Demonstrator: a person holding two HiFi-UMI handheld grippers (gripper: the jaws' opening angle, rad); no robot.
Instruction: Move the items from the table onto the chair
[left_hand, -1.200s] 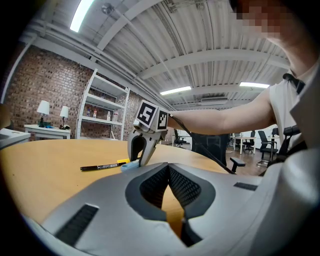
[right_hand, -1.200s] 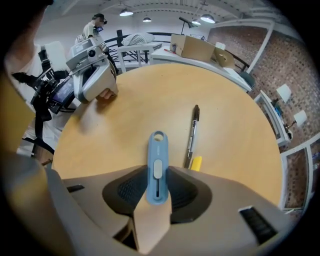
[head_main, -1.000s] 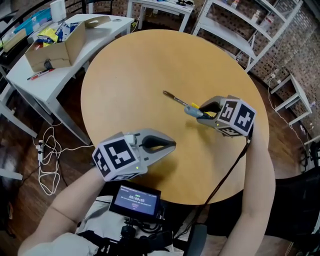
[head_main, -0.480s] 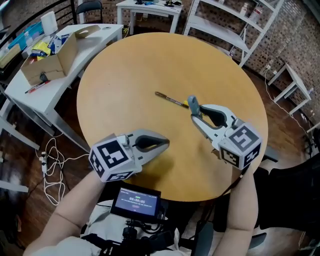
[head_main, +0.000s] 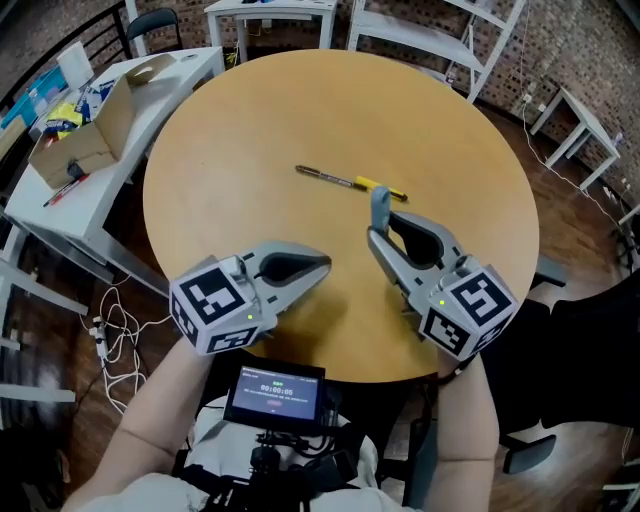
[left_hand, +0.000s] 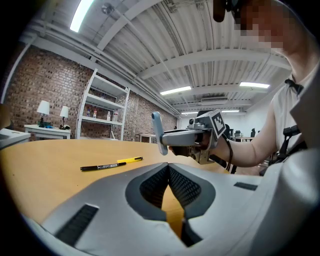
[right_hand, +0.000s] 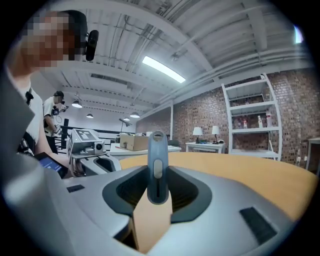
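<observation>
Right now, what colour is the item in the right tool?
The item is blue-grey; best in the right gripper view.

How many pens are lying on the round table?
2: a dark pen and a yellow pen, end to end near the middle of the table. None seems hidden.

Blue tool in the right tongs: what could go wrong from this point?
1. The right tongs pinch the blue tool only by its lower end, and most of it stands free above the tips, so it may swivel or slip out while carried.
2. The pen lies flat on the table. Being thin, it may roll or skid when grabbed.
</observation>
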